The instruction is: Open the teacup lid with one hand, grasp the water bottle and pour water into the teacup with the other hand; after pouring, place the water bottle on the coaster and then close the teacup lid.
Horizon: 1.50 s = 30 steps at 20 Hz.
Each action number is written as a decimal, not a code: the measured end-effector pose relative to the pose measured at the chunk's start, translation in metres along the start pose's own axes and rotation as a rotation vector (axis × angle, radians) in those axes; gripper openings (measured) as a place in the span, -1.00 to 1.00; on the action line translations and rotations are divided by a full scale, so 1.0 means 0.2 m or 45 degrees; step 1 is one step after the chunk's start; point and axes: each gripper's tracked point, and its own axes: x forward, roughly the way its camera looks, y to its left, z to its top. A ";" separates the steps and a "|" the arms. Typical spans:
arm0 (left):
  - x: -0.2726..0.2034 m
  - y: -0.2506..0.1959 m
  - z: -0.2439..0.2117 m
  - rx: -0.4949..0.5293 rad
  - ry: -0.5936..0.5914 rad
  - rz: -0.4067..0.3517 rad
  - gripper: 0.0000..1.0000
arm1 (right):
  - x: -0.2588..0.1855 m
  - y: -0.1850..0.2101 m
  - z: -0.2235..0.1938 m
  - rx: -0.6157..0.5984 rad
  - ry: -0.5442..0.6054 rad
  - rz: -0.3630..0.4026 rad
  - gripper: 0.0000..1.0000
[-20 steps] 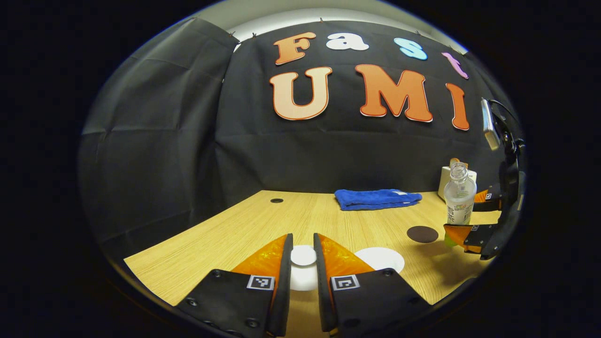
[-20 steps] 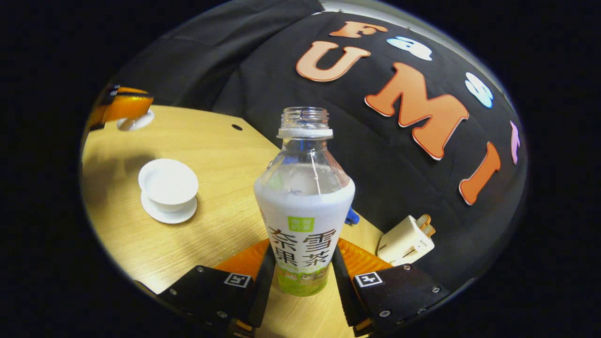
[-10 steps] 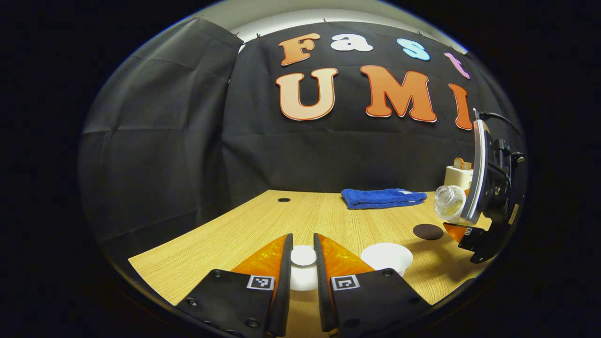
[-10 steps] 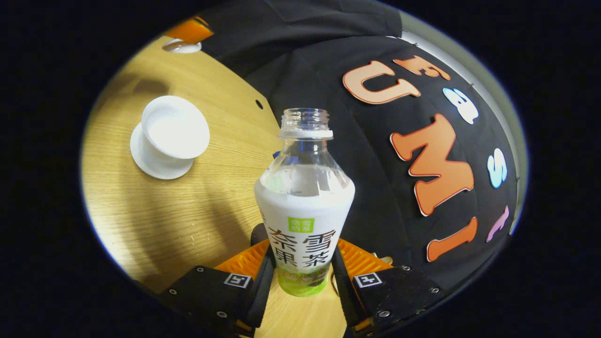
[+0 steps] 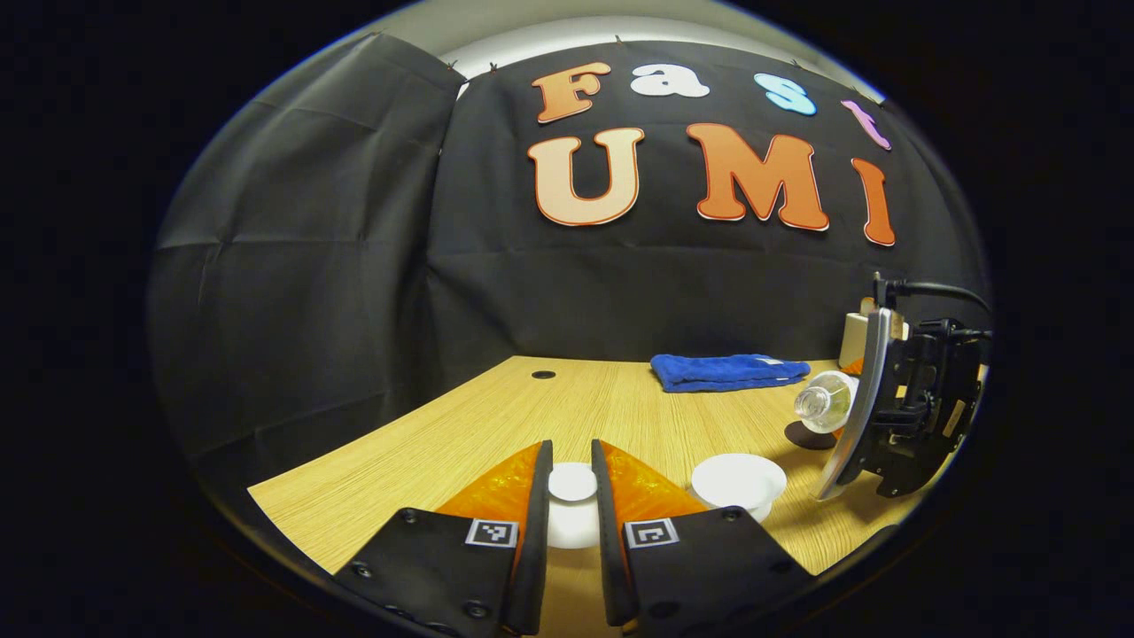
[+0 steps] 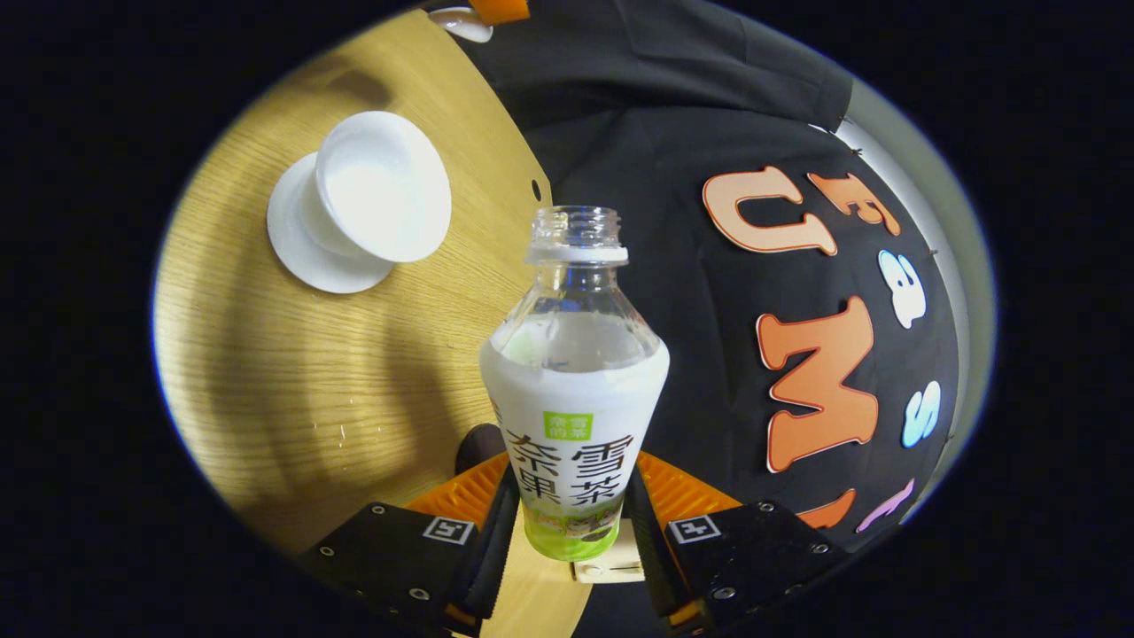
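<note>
Tipping: right gripper (image 6: pixel 567 532), jaws clamped on clear labelled plastic water bottle (image 6: pixel 574 390), mouth aimed toward open white porcelain teacup (image 6: pixel 383 186); left gripper (image 5: pixel 571 523) pinches round white lid (image 5: pixel 572 483).

Light wood-grain table (image 5: pixel 496 416), few items on top.
White saucer (image 6: pixel 301 257) carrying the open white ceramic teacup (image 5: pixel 738 481) sits on the near right part. Dark round coaster (image 5: pixel 802 438) lies flat just beyond the cup. Folded blue towel (image 5: pixel 728 370) at the far edge by the black cloth wall. Cream boxy object (image 5: pixel 855 337) in the far right corner, probably a toaster, mostly hidden. Small dark hole (image 5: pixel 543 375) in the tabletop, far left.
</note>
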 end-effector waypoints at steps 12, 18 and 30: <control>-0.03 0.05 -0.09 -0.019 0.032 0.009 -0.41 | 0.05 -0.08 0.09 -0.343 -0.074 -0.115 0.30; -0.04 0.08 -0.12 -0.014 0.038 0.019 -0.41 | 0.05 -0.13 0.13 -0.459 -0.101 -0.180 0.30; -0.02 0.07 -0.13 -0.016 0.017 0.017 -0.40 | 0.08 -0.30 0.16 -0.593 -0.137 -0.322 0.29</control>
